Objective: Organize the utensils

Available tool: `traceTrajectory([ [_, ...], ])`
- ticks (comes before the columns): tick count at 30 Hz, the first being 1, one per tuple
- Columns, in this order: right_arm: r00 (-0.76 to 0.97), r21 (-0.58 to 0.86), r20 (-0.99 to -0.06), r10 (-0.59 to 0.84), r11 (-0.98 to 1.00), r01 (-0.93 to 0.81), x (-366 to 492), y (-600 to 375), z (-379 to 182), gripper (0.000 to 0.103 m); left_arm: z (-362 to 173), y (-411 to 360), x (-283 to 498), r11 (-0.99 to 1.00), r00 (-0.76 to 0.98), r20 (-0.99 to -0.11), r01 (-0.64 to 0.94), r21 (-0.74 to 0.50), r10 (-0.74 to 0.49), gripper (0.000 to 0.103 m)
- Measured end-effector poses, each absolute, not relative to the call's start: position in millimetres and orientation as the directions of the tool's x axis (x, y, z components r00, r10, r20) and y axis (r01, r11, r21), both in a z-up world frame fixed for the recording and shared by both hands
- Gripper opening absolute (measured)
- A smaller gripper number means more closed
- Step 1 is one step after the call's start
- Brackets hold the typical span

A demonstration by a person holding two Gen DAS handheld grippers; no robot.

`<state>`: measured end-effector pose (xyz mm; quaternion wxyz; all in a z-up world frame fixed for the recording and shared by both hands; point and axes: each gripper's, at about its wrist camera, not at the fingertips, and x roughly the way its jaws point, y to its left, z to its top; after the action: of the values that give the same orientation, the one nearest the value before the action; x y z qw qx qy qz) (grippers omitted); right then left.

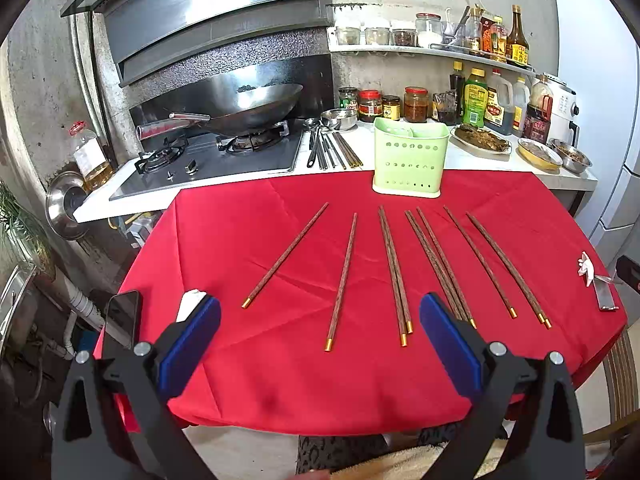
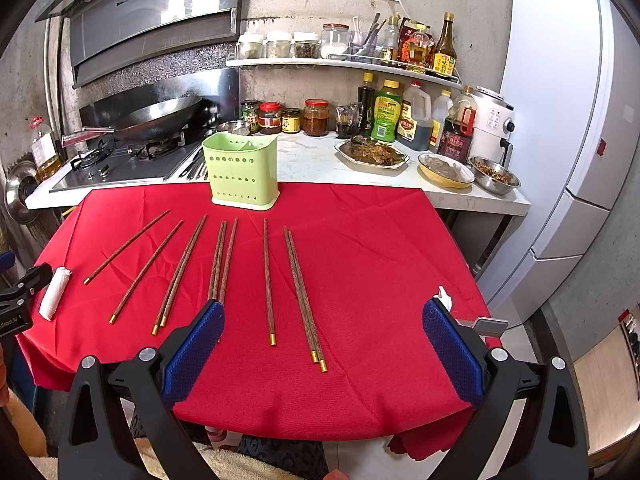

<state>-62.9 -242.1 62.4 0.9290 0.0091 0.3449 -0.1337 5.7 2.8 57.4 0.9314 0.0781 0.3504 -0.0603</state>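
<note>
Grippers: left gripper [image 1: 320,344] and right gripper [image 2: 324,344] both spread wide, holding nothing, above the near edge of the table.
Chopsticks: wooden chopsticks [image 1: 394,274] lie fanned on the red tablecloth [image 1: 240,240], gold tips toward the grippers; some touch in pairs, 2 at the left lie single.
Holder: green utensil holder [image 1: 410,160] stands upright at the far edge, beyond the chopsticks.
Around: phone [image 1: 122,316] at the left edge; wok [image 1: 248,108] on the stove behind.
Path: nothing lies between grippers and chopsticks.

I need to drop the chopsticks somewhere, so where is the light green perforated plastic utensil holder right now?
The light green perforated plastic utensil holder stands upright at the far edge of the red tablecloth, beyond the wooden chopsticks, in front of the white counter.
</note>
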Motion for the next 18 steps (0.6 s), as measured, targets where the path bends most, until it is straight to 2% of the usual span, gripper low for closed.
traceTrajectory([
  [18,0.723,-0.077,-0.646,-0.243,0.964,0.255,-62.4,-241.3,62.0,0.097,57.0,2.4,5.3,0.98,0.747,-0.663,0.167,0.104,-0.057,0.097],
])
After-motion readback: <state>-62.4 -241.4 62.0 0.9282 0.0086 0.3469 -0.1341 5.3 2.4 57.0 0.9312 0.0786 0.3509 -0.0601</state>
